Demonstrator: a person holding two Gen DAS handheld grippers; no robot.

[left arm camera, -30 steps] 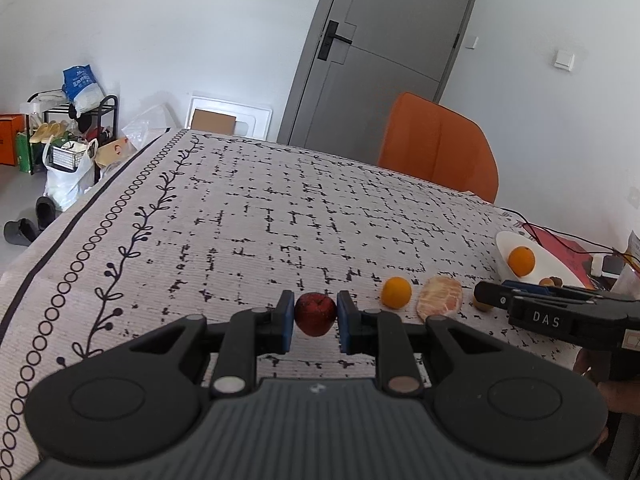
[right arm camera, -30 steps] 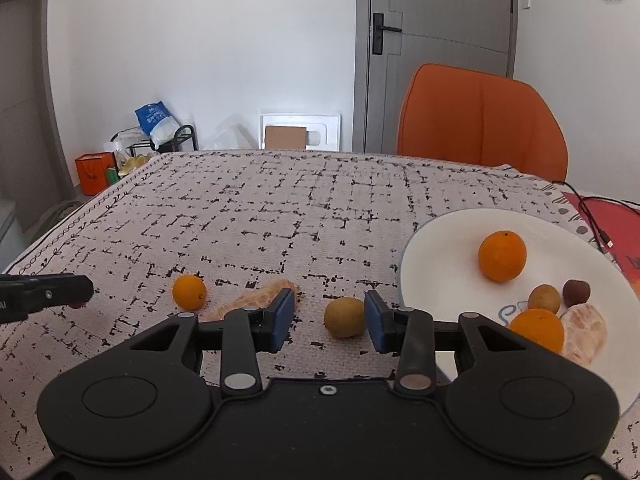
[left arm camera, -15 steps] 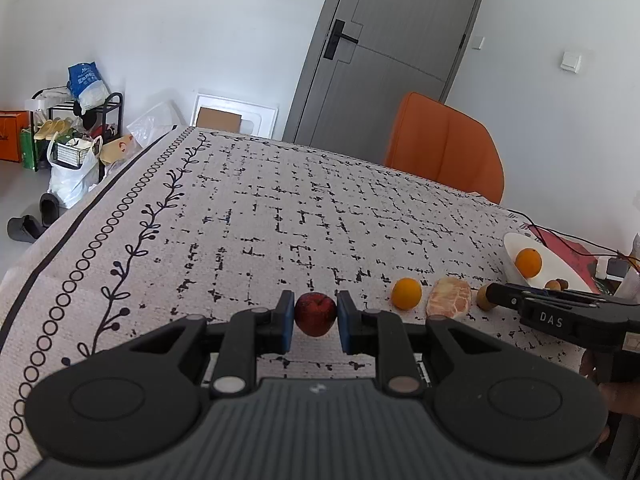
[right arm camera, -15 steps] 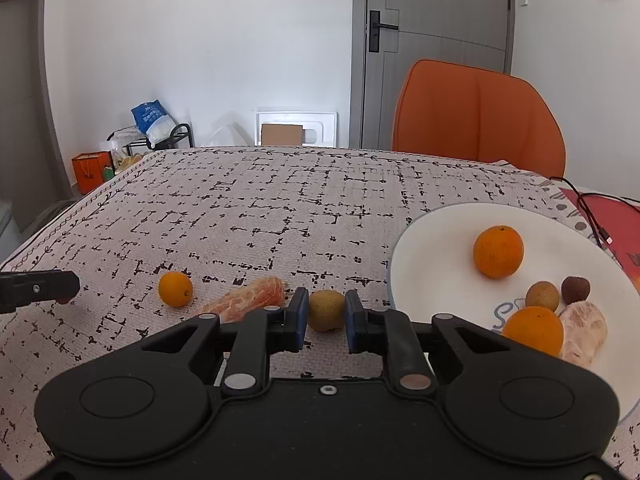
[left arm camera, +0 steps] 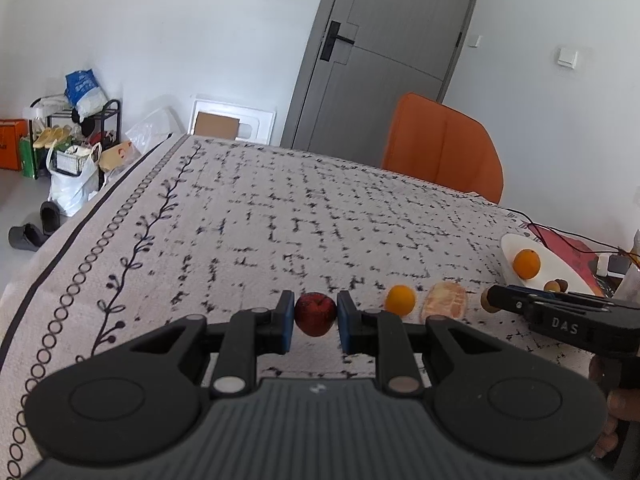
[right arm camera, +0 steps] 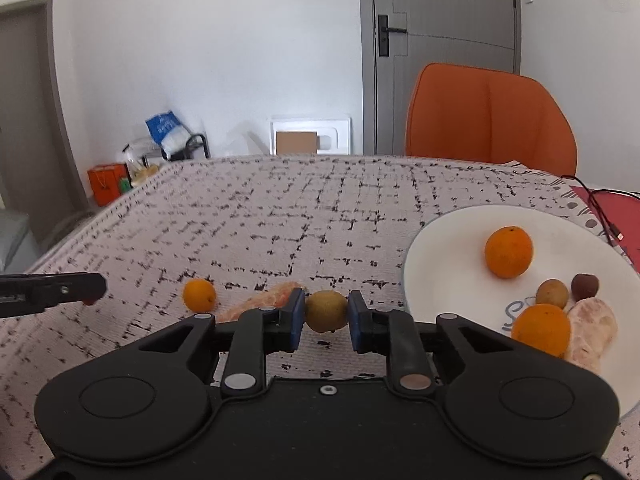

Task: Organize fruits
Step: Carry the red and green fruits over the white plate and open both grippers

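My left gripper (left arm camera: pixel 315 316) is shut on a small red apple (left arm camera: pixel 315 313), held just above the tablecloth. My right gripper (right arm camera: pixel 326 312) is shut on a brownish-green kiwi (right arm camera: pixel 326 310), left of the white plate (right arm camera: pixel 448 248). On the cloth between the grippers lie a small orange (right arm camera: pixel 199 294) and a peeled citrus piece (right arm camera: pixel 264 301); both show in the left wrist view, the orange (left arm camera: pixel 400 299) and the peeled piece (left arm camera: pixel 445 301). The plate holds two oranges (right arm camera: pixel 509 251), a kiwi (right arm camera: pixel 552 293), a dark small fruit (right arm camera: pixel 585 285) and a peeled piece (right arm camera: pixel 592 330).
An orange chair (right arm camera: pixel 490 120) stands at the table's far side. A red item with cables (left arm camera: pixel 568 245) lies beyond the plate at the right edge. Bags and a shelf (left arm camera: pixel 76 140) stand on the floor off the table's left edge.
My right gripper moved forward and shut on the kiwi, then lifted it slightly. My left gripper kept hold of the apple and rose a little.
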